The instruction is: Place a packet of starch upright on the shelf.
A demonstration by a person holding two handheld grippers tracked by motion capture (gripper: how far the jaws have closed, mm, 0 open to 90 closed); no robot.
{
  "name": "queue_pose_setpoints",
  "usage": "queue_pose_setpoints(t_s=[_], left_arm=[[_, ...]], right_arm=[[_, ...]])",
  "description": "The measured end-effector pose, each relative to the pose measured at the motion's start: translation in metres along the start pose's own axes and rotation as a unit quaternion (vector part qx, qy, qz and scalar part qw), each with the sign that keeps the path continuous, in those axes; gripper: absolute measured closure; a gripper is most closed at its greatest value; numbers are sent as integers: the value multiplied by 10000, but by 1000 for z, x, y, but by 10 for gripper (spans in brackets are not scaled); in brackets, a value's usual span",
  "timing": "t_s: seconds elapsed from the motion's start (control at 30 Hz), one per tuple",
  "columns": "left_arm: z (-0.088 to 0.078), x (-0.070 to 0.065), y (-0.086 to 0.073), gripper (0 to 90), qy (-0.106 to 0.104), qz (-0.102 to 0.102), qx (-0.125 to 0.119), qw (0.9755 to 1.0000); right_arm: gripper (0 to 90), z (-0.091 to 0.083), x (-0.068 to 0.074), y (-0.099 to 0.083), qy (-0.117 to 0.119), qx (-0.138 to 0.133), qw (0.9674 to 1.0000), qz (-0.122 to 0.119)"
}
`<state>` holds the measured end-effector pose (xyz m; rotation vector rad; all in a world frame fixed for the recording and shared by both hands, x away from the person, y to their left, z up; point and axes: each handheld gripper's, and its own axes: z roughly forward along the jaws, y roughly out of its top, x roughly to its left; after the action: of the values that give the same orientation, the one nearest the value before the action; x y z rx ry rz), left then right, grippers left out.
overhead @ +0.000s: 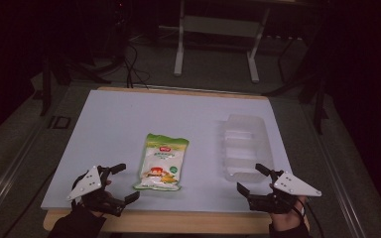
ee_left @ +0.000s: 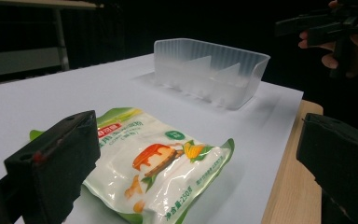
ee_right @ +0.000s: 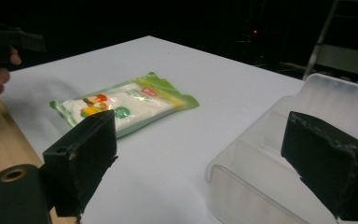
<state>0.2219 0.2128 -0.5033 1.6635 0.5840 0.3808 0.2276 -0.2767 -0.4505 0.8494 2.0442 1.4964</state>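
Pouch [overhead: 161, 162] mid-sheet — bare white between it and bin [overhead: 247, 145].

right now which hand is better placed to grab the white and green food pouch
Left, probably: the left tool sits open right beside the white and green plastic food pouch, while the right tool is by the clear plastic bin.

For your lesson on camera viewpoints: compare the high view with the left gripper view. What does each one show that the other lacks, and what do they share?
High view alone: the floor around the table, a metal stand behind it, and the grey plates atop both hand-held grippers.

Left gripper view alone: the dividers standing inside the clear plastic tray, and the pouch's picture up close.

Shared: the green-and-white food pouch lying flat on the white table, the tray to its side, and the open right hand-held gripper.
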Motion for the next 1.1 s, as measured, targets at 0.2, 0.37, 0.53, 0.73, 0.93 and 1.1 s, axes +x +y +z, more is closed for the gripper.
queue_pose_setpoints(t_s=[0.2,0.37,0.53,0.73,0.93,1.1], left_arm=[[3,1,-2,1,-299,-126,173,9993],[9,-1,-2,1,-724,-302,363,9963],[13,-15,11,2,-736,-159,774,9942],[17,-25,30,1,-967,-248,744,9922],[18,-28,56,2,-943,-22,633,9935],[23,-18,75,2,-896,54,661,9938]], right_arm=[[104,-1,0,0,-69,-99,9998,-148],[104,0,0,0,59,-96,9998,-131],[104,-1,3,3,157,-131,9998,-38],[105,-2,7,7,336,-189,9989,-261],[104,0,14,9,677,-114,9973,-279],[109,-2,16,11,1000,-78,9949,-99]])
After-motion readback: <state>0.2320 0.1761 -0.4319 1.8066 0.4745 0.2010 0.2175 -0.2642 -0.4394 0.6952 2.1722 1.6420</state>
